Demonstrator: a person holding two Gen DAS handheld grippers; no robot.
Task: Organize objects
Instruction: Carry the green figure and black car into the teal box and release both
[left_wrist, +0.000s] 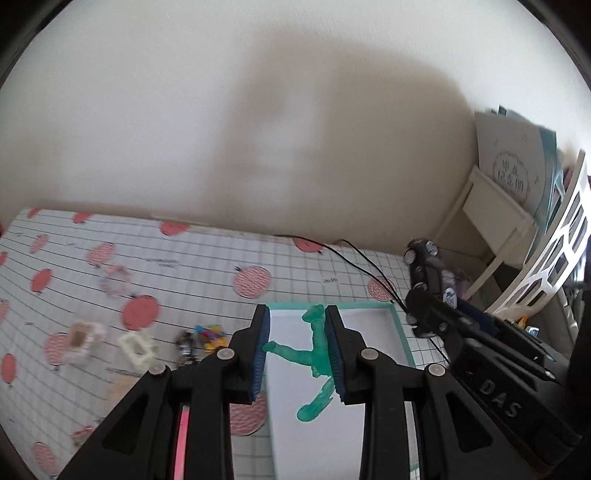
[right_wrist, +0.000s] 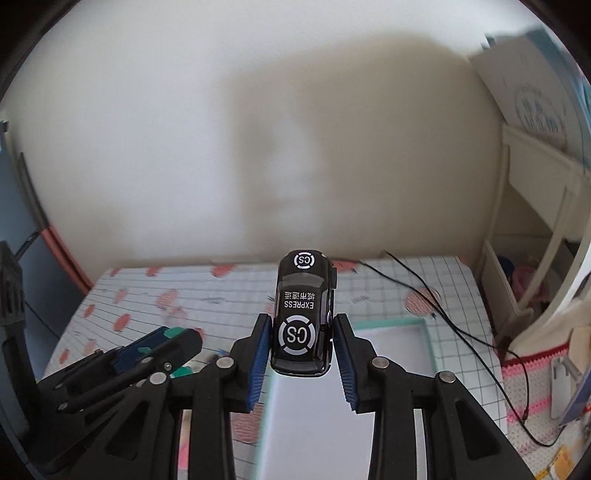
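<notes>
Left gripper (left_wrist: 297, 354): blue ribbed pads drawn in on a translucent green toy figure (left_wrist: 314, 354); the hold looks lopsided, the figure's trunk lying against the right-hand pad and one limb poking toward the other; legs dangle below the jaws. Right gripper (right_wrist: 303, 354): pads pressed on the flanks of a black toy car (right_wrist: 303, 314), roof up, its far end sticking well out ahead of the fingertips.

Directly beneath and ahead of both tools: shallow white box (left_wrist: 400, 332) with a mint-green rim, interior bare where visible; both toys hang over it, neither touching it. Beyond the box, a thin black cable (right_wrist: 443, 306) trails across the gridded, red-spotted tablecloth (left_wrist: 184, 266). To the left gripper's left on the cloth: small loose items, blurred, among them a cream rectangular piece (left_wrist: 137, 348) and a multicoloured cluster (left_wrist: 210, 332); kind not clear.

Risks, as judged: the figure may swing or slip free if only partly pinched, and bounce off the rim onto the cloth; the glossy car, held near one end, may tip nose-down; the two tools crowd one box and may knock together; a low pass could snag the cable.
</notes>
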